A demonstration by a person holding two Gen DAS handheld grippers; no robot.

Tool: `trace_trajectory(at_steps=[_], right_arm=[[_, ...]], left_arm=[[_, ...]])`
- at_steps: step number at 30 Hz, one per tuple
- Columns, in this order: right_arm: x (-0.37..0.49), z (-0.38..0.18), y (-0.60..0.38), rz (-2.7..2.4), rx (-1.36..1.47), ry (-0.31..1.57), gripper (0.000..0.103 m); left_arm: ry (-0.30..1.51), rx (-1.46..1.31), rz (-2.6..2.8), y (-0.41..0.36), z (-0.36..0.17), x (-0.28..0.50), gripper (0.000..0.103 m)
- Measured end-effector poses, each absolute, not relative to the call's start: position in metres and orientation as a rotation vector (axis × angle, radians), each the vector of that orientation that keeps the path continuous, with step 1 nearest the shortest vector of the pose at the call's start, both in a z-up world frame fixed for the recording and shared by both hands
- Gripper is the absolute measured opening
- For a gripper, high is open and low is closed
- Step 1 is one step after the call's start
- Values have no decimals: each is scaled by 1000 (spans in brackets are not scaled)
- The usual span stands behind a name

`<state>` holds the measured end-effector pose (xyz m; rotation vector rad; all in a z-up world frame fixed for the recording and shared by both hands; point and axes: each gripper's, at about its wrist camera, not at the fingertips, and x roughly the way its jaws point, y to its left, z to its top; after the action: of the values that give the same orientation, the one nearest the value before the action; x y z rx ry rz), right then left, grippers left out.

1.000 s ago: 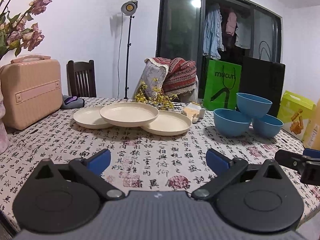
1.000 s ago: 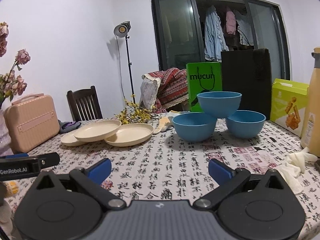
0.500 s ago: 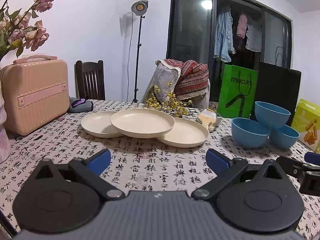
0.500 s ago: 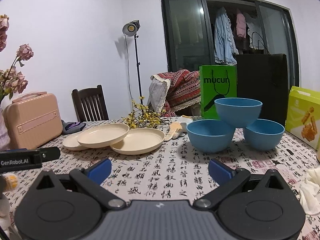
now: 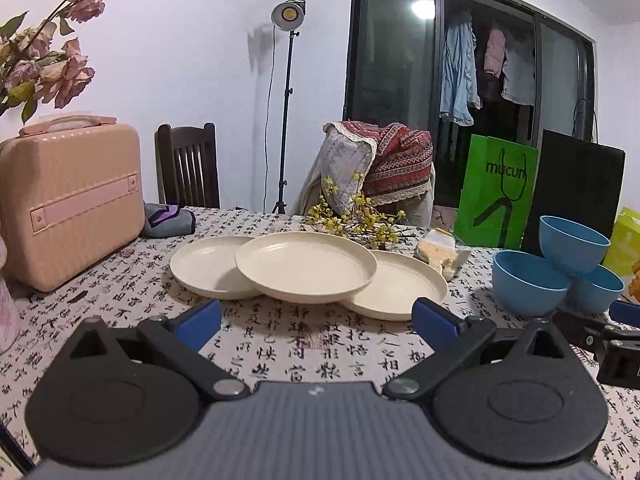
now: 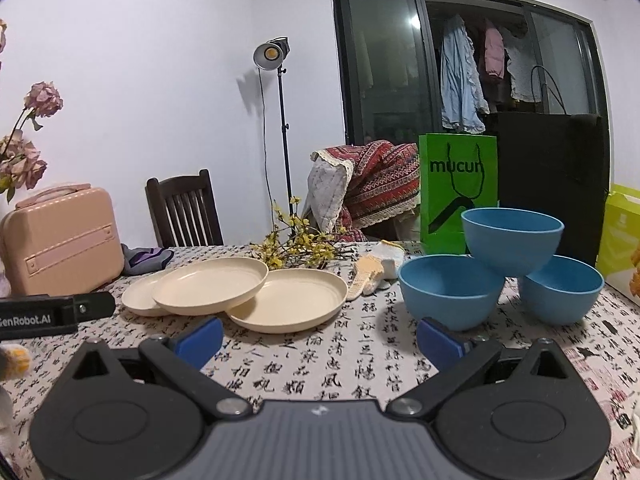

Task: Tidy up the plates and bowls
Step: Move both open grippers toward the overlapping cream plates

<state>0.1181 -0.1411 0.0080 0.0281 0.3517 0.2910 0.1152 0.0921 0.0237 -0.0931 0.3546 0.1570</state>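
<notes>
— Closer now, both grippers have crept toward the dishes?
— Yes. Three cream plates overlap just ahead of the left gripper, its jaws apart and empty. Three blue bowls, one perched on two, sit ahead-right of the right gripper, also spread wide, over the patterned surface.

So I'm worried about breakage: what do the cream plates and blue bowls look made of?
The cream plates look like matte plastic or wheat-straw composite: dull, even surface, no glaze glare. The blue bowls share that matte, uniform finish, probably the same. Ceramic can't be ruled out.
</notes>
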Motion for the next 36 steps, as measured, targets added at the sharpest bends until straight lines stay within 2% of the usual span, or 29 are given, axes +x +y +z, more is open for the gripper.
trace_trajectory(at_steps=[23,36], right_arm=[[191,13,-84,382,-62,343,103],[237,7,-47,427,-75,414,103]], left_arm=[[432,-110,188,132,16,184,103],[457,-147,240,163,17,225,103]])
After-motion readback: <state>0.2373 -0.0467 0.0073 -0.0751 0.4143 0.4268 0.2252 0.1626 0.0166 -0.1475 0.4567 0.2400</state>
